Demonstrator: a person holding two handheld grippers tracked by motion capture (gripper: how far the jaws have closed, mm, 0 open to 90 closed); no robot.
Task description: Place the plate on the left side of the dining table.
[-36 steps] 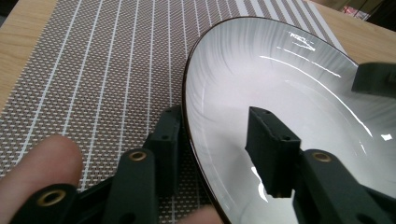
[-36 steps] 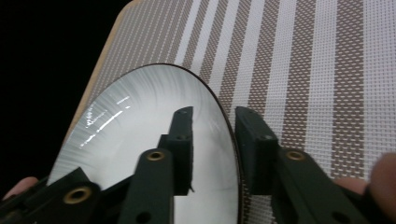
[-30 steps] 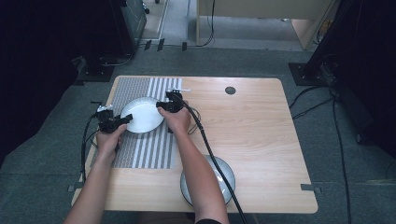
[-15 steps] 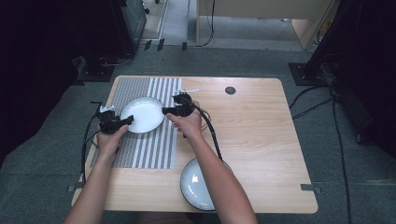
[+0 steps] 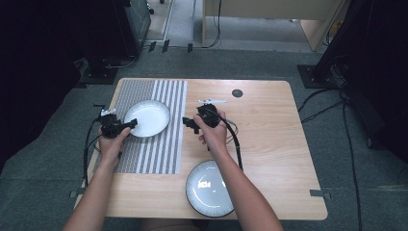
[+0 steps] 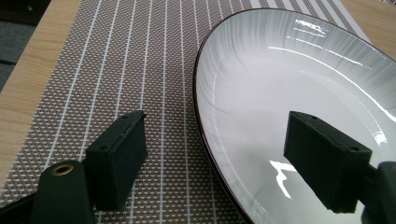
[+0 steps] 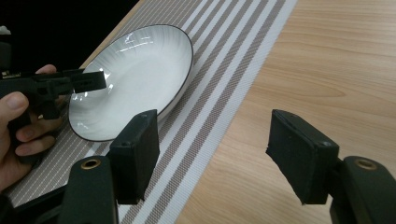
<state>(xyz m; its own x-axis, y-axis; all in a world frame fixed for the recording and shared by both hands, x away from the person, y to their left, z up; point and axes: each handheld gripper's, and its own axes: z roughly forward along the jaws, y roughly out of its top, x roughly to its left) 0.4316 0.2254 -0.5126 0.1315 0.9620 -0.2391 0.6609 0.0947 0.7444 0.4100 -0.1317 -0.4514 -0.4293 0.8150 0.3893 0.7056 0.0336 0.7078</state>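
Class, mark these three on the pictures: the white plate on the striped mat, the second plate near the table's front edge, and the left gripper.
white plate [image 5: 150, 117], high view, its centre.
second plate [image 5: 204, 192], high view, its bare centre.
left gripper [image 5: 133, 122], high view, between its jaw tips.

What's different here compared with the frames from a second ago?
The right gripper let go of the white plate and pulled back rightward off the striped mat, its jaws having just opened. The left gripper stayed at the plate's rim, jaws opening to straddle it. The plate and the second plate kept their places.
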